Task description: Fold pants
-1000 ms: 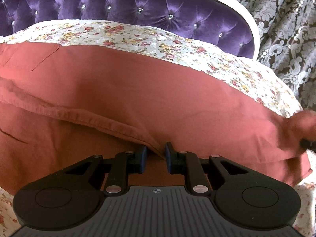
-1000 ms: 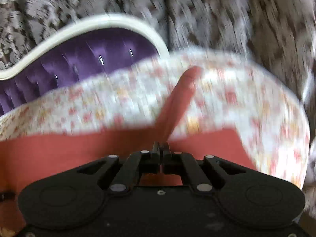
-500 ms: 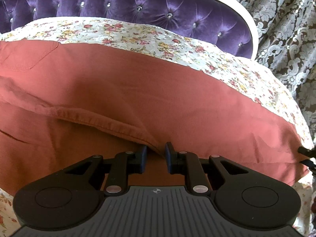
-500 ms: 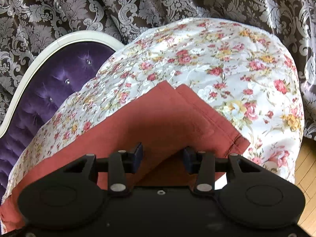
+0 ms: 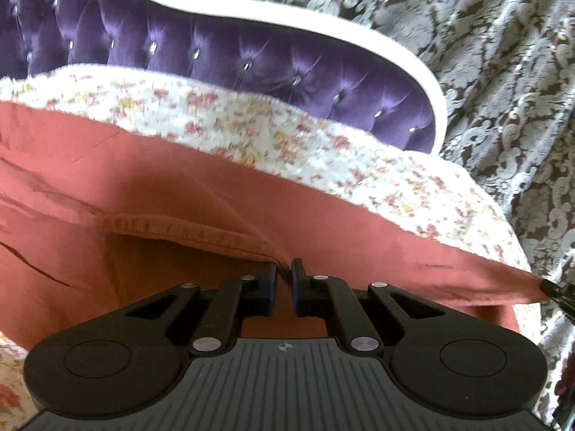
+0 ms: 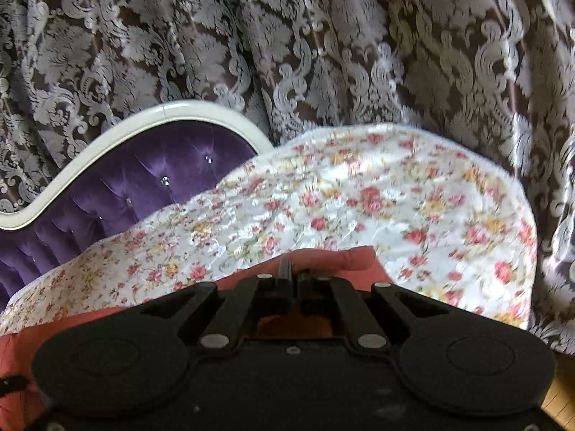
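Note:
Rust-red pants (image 5: 201, 194) lie across a floral bedspread (image 5: 287, 143). My left gripper (image 5: 284, 269) is shut on the hemmed edge of the pants' upper layer and lifts it off the layer below. My right gripper (image 6: 293, 273) is shut on the pants' end (image 6: 345, 258) and holds it above the bedspread (image 6: 359, 197). The right gripper's tip also shows at the far right of the left wrist view (image 5: 555, 289), pinching the stretched corner.
A purple tufted headboard (image 5: 215, 54) with a white frame runs behind the bed. A brown damask curtain (image 6: 323, 36) hangs behind and to the right. The bed's right edge (image 6: 528, 251) drops to a wooden floor (image 6: 560, 409).
My right gripper has shut on the pants' end and lifted it. My left gripper has raised its edge, so the top layer is now pulled taut between both.

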`<action>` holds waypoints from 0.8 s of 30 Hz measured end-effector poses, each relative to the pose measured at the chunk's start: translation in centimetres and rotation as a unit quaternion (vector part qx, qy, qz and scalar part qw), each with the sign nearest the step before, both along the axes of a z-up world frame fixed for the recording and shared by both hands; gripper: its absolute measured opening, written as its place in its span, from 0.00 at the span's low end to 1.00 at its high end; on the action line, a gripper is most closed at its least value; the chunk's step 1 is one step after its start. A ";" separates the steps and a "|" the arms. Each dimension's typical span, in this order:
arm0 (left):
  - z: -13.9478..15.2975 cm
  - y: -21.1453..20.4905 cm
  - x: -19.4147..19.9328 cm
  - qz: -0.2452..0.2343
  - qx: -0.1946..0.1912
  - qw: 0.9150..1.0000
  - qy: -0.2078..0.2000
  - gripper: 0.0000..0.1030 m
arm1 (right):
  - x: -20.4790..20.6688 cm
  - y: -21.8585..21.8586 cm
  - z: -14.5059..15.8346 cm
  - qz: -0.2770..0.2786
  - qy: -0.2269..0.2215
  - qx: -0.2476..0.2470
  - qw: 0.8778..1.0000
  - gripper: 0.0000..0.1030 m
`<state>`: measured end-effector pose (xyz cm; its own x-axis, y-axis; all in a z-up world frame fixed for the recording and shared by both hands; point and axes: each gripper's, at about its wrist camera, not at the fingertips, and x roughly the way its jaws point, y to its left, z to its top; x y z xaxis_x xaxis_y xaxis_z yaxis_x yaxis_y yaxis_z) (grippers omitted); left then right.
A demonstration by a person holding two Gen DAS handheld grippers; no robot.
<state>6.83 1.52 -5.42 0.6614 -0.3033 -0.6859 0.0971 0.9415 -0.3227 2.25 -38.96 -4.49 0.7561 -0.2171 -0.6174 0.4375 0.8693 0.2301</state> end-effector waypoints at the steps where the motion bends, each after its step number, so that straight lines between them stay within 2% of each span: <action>1: 0.2 -0.1 -0.6 -0.004 0.001 1.000 -0.002 0.08 | -0.3 0.0 -0.2 0.000 0.011 -0.010 1.000 0.04; 3: -0.4 -0.2 -1.5 -0.011 0.005 1.000 0.011 0.08 | -0.5 -0.4 -1.6 0.001 0.047 -0.015 0.999 0.04; 6: -2.7 -0.4 -2.0 -0.021 0.017 0.998 0.049 0.08 | -0.3 -1.3 -4.9 -0.003 0.118 0.018 0.993 0.04; 9: -4.8 0.0 -1.8 -0.017 -0.002 0.996 0.091 0.07 | -0.4 -2.1 -6.3 -0.011 0.131 0.046 0.990 0.04; 12: -5.1 -0.1 -1.5 -0.016 0.002 0.996 0.093 0.07 | 0.3 -2.2 -4.8 -0.001 0.106 0.031 0.994 0.04; 13: -4.9 -0.1 -1.5 -0.018 0.000 0.996 0.091 0.07 | 0.5 -2.1 -3.7 0.006 0.086 0.018 0.996 0.04; 16: -4.7 -0.6 -1.4 -0.026 0.005 0.996 0.085 0.07 | 0.1 -0.5 0.3 0.039 -0.011 -0.067 0.997 0.04; 17: -4.7 -0.8 -1.5 -0.029 0.007 0.996 0.084 0.07 | -0.4 0.4 1.1 0.050 -0.034 -0.106 0.993 0.04; 18: -4.9 -1.0 -1.7 -0.031 0.008 0.996 0.085 0.07 | -0.7 0.8 1.3 0.056 -0.035 -0.127 0.990 0.04; 19: -5.0 -1.2 -1.7 -0.033 0.007 0.996 0.088 0.07 | -0.7 0.7 0.6 0.057 -0.005 -0.133 0.989 0.04; 20: -5.4 -1.1 -2.1 -0.036 0.005 0.995 0.091 0.07 | -0.6 0.0 -0.9 0.050 0.038 -0.115 0.991 0.04; 22: -5.7 -1.2 -2.3 -0.044 0.008 0.995 0.094 0.07 | -0.7 -1.9 -4.0 0.030 0.105 -0.041 0.993 0.04; 23: -5.7 -1.4 -2.4 -0.047 0.015 0.994 0.093 0.07 | -0.9 -2.8 -5.5 0.019 0.129 -0.003 0.991 0.04; 24: -5.6 -1.5 -2.4 -0.051 0.021 0.994 0.091 0.07 | -1.2 -3.1 -6.5 0.013 0.137 0.013 0.990 0.04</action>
<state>4.39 0.06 -10.98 0.4920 -0.3313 -0.8051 0.1373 0.9427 -0.3041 1.05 -42.09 -11.02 0.5644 -0.1820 -0.8052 0.4649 0.8761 0.1278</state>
